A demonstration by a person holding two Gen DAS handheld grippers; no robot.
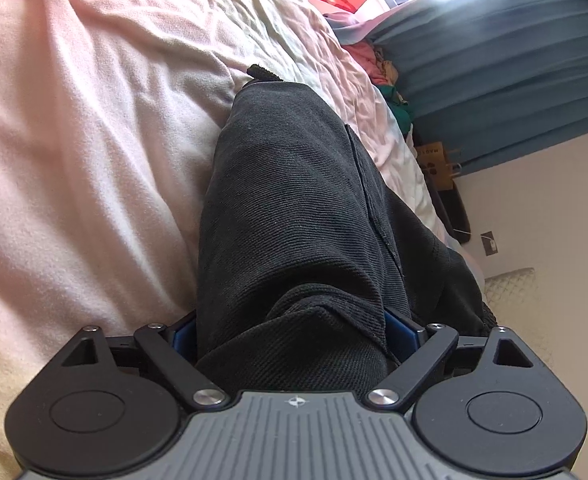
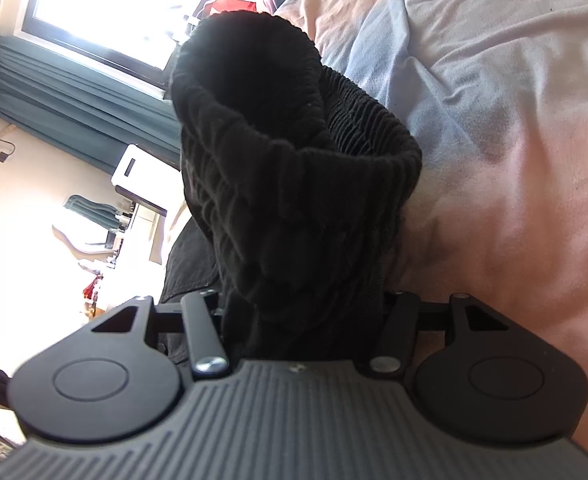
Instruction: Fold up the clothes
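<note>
Dark trousers (image 1: 294,200) lifted over the bed (image 1: 74,160), one end in each hand-held gripper. Left hand-held gripper (image 1: 290,332) closed partway on a thick fold of leg cloth, blue pads (image 1: 400,330) pressed against the bunch. Right hand-held gripper (image 2: 302,312) clamped on the gathered elastic waistband (image 2: 370,120), which stands up in a loose tube ahead of the fingers.

Risks, judged from this: bulky, uneven bites on both ends, so likely to slip if pulled taut. Layers probably caught unequally at the waistband, so a crooked fold once laid down. Slack middle apt to drag on the rumpled bedding and wrinkle. Far leg edge close to the bed's side (image 1: 426,184), so could slide off if set down there.
</note>
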